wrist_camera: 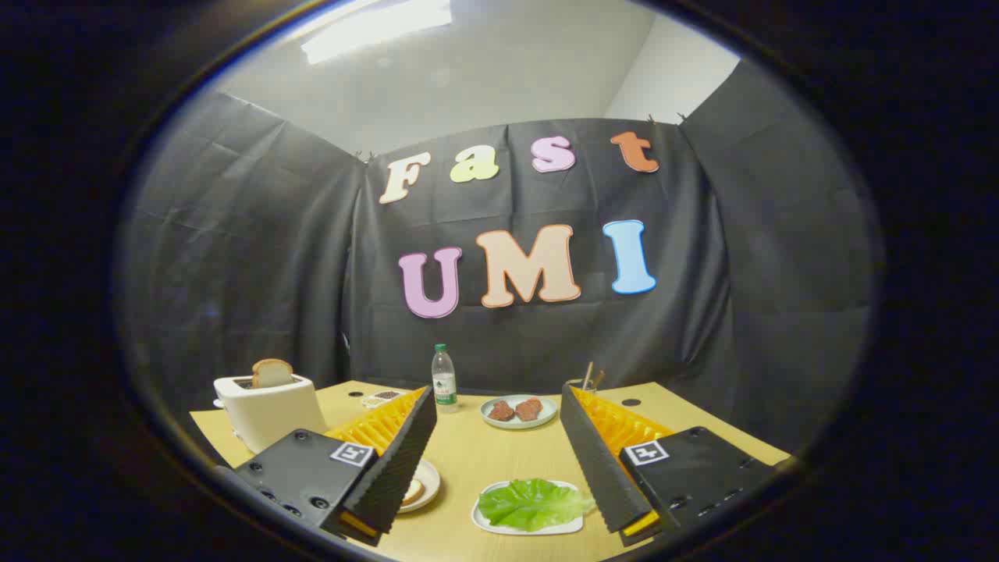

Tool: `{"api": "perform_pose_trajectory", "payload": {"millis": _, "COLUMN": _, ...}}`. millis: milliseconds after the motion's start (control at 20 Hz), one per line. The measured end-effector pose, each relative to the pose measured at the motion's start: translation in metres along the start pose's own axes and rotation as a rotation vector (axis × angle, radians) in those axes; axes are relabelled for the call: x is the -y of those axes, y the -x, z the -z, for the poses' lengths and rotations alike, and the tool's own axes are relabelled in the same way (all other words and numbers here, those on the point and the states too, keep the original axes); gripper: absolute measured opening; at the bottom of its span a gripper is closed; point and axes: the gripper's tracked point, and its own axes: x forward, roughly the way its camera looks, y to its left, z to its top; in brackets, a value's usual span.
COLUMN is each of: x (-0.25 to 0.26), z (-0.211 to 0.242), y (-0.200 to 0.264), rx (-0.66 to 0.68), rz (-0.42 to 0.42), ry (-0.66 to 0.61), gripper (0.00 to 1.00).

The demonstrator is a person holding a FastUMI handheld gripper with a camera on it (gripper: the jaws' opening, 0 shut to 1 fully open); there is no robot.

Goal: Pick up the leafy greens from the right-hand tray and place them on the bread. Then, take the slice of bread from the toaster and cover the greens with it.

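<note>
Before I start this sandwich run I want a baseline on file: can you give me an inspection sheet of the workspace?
Surface: wooden table, bare wood between the dishes.
Job's things: leafy greens lie on a white tray between the fingers, nearer the right one; a bread slice on a plate, partly hidden behind the left finger; another slice stands up out of the toaster.
Clutter: water bottle; plate of two brown pieces; cup with sticks; small dish.
Grippers: claw open, fingers wide apart, holding nothing.
Cables: nothing seen.
Surroundings: black cloth wall, ceiling light.
</note>
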Motion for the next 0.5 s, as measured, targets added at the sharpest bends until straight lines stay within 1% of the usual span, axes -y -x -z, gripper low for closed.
{"api": "perform_pose_trajectory", "payload": {"millis": 150, "x": 0.004, "z": 0.003, "y": -0.002, "rx": -0.009, "rz": 0.011, "ry": 0.015, "gripper": 1.00}}
{"api": "perform_pose_trajectory", "payload": {"millis": 300, "x": 0.015, "z": 0.008, "y": -0.004, "rx": -0.018, "rz": 0.052, "ry": 0.037, "gripper": 1.00}}
{"api": "perform_pose_trajectory", "payload": {"millis": 500, "x": 0.020, "z": 0.013, "y": -0.007, "rx": -0.030, "rz": 0.066, "ry": 0.012, "gripper": 1.00}}
